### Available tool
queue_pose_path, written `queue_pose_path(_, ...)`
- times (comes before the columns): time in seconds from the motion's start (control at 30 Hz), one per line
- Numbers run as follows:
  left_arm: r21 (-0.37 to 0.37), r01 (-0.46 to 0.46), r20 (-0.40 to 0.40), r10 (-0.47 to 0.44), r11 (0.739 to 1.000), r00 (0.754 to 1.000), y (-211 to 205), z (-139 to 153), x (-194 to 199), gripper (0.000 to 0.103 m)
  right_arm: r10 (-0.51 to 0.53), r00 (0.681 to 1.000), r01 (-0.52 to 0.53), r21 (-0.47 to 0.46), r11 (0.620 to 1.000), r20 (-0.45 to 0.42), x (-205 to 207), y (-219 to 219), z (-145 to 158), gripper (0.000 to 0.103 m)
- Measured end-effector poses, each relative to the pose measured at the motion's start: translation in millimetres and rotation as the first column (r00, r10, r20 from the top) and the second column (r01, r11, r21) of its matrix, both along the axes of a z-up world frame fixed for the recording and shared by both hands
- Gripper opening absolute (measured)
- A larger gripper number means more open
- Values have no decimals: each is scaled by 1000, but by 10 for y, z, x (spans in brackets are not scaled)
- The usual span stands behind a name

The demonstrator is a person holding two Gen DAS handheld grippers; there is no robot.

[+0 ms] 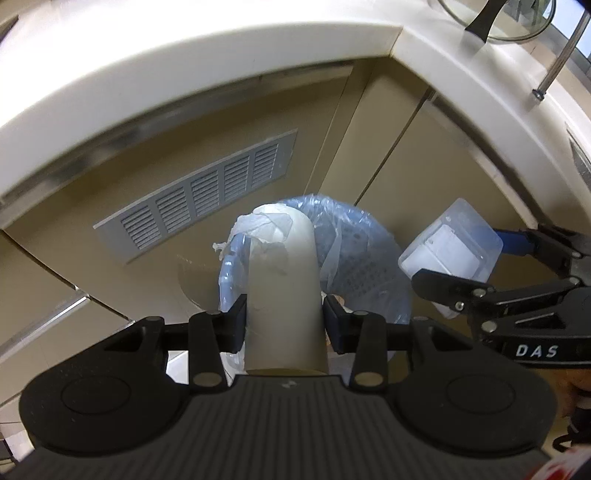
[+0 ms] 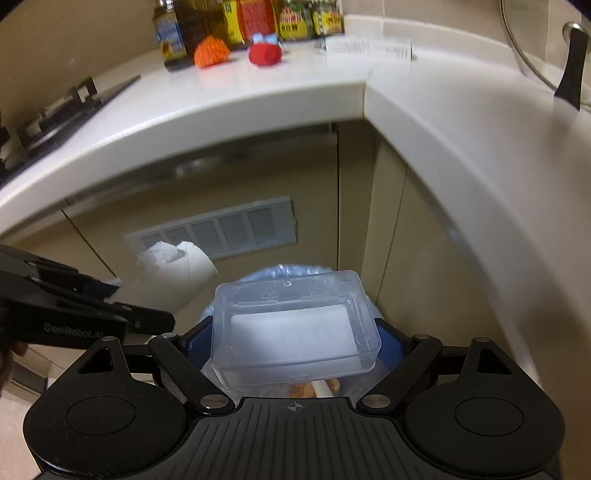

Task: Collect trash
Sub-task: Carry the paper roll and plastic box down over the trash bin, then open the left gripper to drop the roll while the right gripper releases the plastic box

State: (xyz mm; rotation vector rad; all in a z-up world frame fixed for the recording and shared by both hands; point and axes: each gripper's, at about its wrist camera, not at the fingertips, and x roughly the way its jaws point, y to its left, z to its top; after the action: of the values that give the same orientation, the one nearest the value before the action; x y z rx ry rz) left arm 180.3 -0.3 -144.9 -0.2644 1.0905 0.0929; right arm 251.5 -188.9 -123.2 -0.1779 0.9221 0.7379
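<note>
Clamping a beige paper cup [image 1: 282,295] stuffed with crumpled white plastic wrap [image 1: 264,225], the left hand-held gripper [image 1: 284,325] holds it tilted over a trash bin lined with a blue plastic bag [image 1: 354,258] that stands on the floor in front of beige cabinet doors. Just to its right, the right hand-held gripper [image 2: 295,347] grips a clear plastic box [image 2: 293,328] between its blue-padded fingers [image 2: 391,347], also above the bin's open mouth, where some brownish scraps show inside. A slatted vent grille [image 1: 199,192] sits in the cabinet behind. Above, the white counter [image 2: 229,96] carries sauce bottles [image 2: 236,22], an orange knitted item [image 2: 210,51], a red one [image 2: 264,53] and a gas hob [image 2: 55,110].
</note>
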Motion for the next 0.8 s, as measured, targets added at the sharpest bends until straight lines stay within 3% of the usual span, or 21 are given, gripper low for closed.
queue_pose_path(0.53,-33,29,-14,-30,999,999,-11,-408,223,38,-24,999,21,-79,997,-36,85,-40,-313,87)
queue_pose_path(0.6,-30,28,-17,-28,999,999,-9,-443,249,51,-26,999,22,-85,996,-41,95,-46,-332,86)
queue_pose_path(0.8,-25,24,-31,-25,999,999,43,-446,261,51,-36,998,32,-86,996,-51,93,-66,-366,87)
